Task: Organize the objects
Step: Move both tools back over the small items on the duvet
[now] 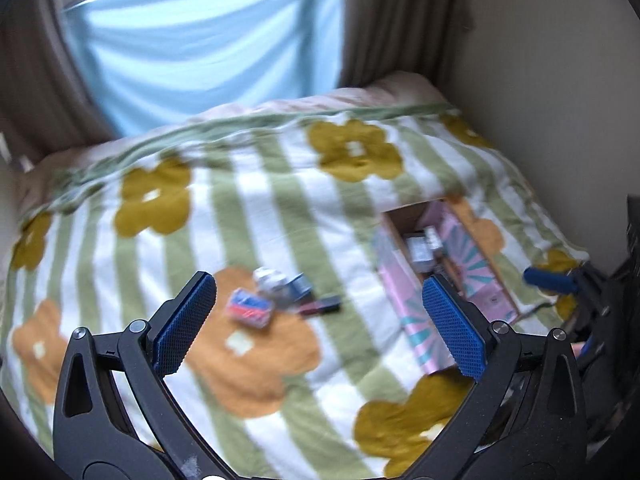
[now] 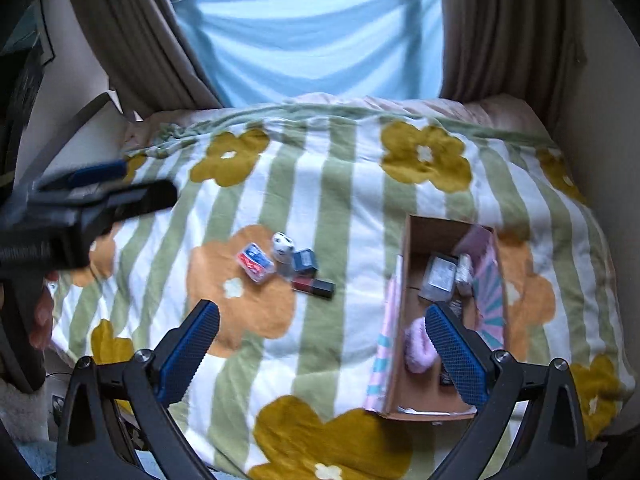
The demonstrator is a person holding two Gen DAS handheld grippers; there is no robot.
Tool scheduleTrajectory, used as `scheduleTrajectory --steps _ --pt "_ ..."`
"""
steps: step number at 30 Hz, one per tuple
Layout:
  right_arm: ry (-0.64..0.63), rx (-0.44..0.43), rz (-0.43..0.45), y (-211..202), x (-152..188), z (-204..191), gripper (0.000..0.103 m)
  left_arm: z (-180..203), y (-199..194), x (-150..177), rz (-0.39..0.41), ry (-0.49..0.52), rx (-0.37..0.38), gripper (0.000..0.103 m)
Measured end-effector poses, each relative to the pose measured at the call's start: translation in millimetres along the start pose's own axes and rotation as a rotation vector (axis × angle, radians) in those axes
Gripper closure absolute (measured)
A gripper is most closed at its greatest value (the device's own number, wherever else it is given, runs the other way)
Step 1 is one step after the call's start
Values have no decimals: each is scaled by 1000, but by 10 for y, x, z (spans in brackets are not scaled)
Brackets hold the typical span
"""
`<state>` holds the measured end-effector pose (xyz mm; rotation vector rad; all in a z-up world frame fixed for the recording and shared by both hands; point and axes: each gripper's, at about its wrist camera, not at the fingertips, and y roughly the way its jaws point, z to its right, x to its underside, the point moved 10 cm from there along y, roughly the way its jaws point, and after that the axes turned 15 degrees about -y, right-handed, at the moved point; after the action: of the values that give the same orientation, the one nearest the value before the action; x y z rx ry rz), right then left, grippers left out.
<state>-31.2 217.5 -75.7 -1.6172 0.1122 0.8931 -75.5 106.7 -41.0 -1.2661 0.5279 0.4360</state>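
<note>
We note a bed covered by a plush blanket with green and white stripes and large mustard and orange flowers (image 2: 352, 184). A pale pink pillow or duvet edge (image 2: 420, 104) shows at its far end. Behind it hangs a light blue cloth (image 2: 312, 36) across a window, flanked by brown-beige pleated curtains (image 2: 132, 40). A plain cream wall (image 1: 540, 80) runs along the bed's right side.

Left gripper (image 1: 320, 322): blue-padded fingers spread wide, nothing between them, held above the blanket. In the right wrist view we see it from the side at the left edge, blurred. Right gripper (image 2: 324, 356): fingers likewise spread wide and empty, above the near part of the bed; one blue tip of it shows at the right edge of the left view.

Loose items lie clustered on an orange flower near mid-blanket: a small clear packet with red and blue print (image 2: 256, 266), a white die with black dots (image 2: 283, 245), a small grey-blue box (image 2: 305, 261) and a dark red tube with black cap (image 2: 313, 287). The die, box and tube lie just beside each other; we cannot tell if they touch.

To their right, well apart, sits an open brown cardboard box with pink and teal patterned flaps (image 2: 412, 280). Inside we see a clear flat plastic case (image 2: 440, 276), a white wrapped roll (image 2: 465, 274) and a fluffy pink item (image 2: 420, 346); other contents are too blurred to identify.
</note>
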Motion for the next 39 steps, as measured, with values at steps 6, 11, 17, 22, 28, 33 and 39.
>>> scheduleTrajectory --steps 6,11,17,22,28,33,39 --pt "-14 -26 -7 76 -81 -198 0 -590 -146 297 -3 -113 -43 0" --pt "-37 -33 6 87 -154 -322 0 -819 -169 426 -11 -157 -51 0" --pt "-55 -22 9 150 -248 -410 0 -932 -181 396 1 -154 -41 0" --pt "-41 0 2 295 -327 -408 0 -1040 -106 327 12 -147 -57 0" --pt "-38 36 -15 699 -399 -361 0 -1172 359 363 -41 -125 -43 0" --pt "-44 56 -29 1230 -372 -333 0 -1258 972 471 -80 -61 -26 0" --pt "-62 91 -60 1893 -248 -289 2 -1344 1699 680 -129 -11 2 1"
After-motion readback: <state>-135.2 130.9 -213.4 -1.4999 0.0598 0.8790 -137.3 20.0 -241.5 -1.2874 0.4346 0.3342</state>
